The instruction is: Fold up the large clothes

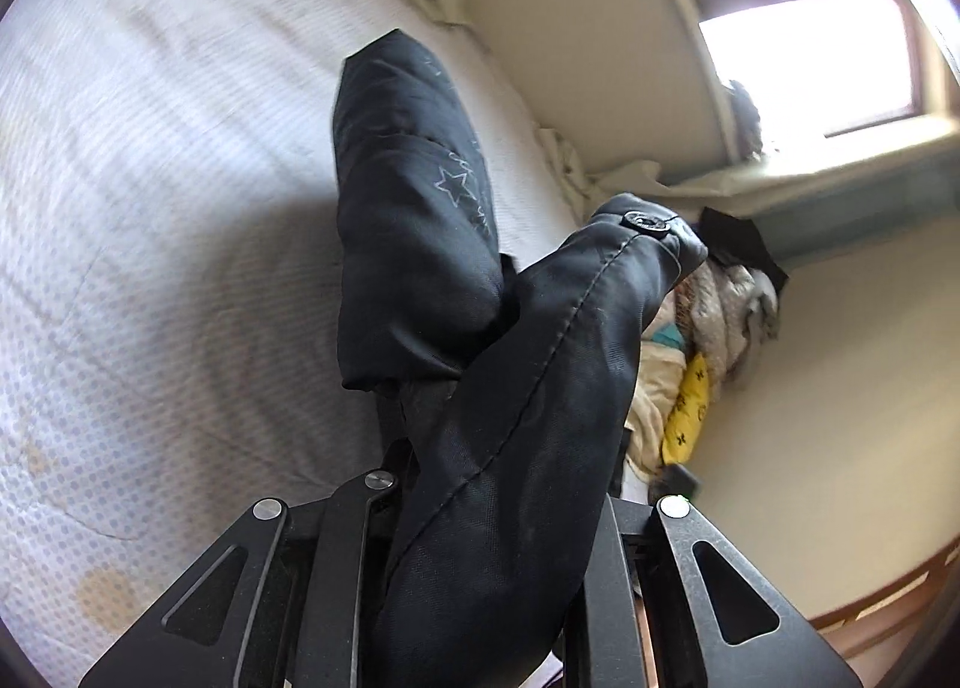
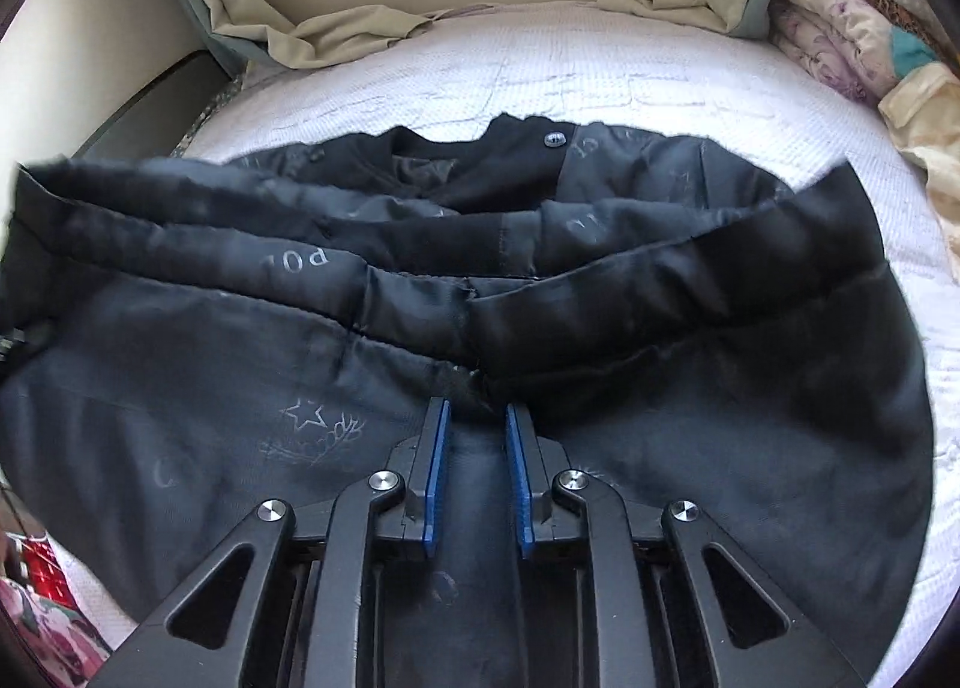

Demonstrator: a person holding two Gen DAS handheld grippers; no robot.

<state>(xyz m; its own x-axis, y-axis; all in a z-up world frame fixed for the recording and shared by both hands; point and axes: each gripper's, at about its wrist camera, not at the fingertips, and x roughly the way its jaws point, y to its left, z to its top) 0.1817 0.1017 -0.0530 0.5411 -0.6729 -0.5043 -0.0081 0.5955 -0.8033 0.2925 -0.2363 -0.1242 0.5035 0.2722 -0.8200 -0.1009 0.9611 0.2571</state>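
1. The left gripper (image 1: 498, 508) is pressed together on a fold of the black jacket (image 1: 528, 388); the fabric rises out from between its fingers and hides the pads, and it hangs lifted above the white bedcover (image 1: 150, 208).
2. Ahead of this gripper a quilted part with a printed star (image 1: 453, 184) stands up; a snap button (image 1: 645, 221) sits on the strap at the far end of the held fold.
3. The right gripper (image 2: 475, 418) points down on the jacket (image 2: 240, 358), which lies spread under and ahead of it; its blue pads (image 2: 437, 472) stand narrow but apart, with dark fabric between them; I cannot tell whether they pinch it.
4. Beyond the jacket lies a beige sheet (image 2: 336, 37); folded blankets (image 2: 840, 28) are at far right.
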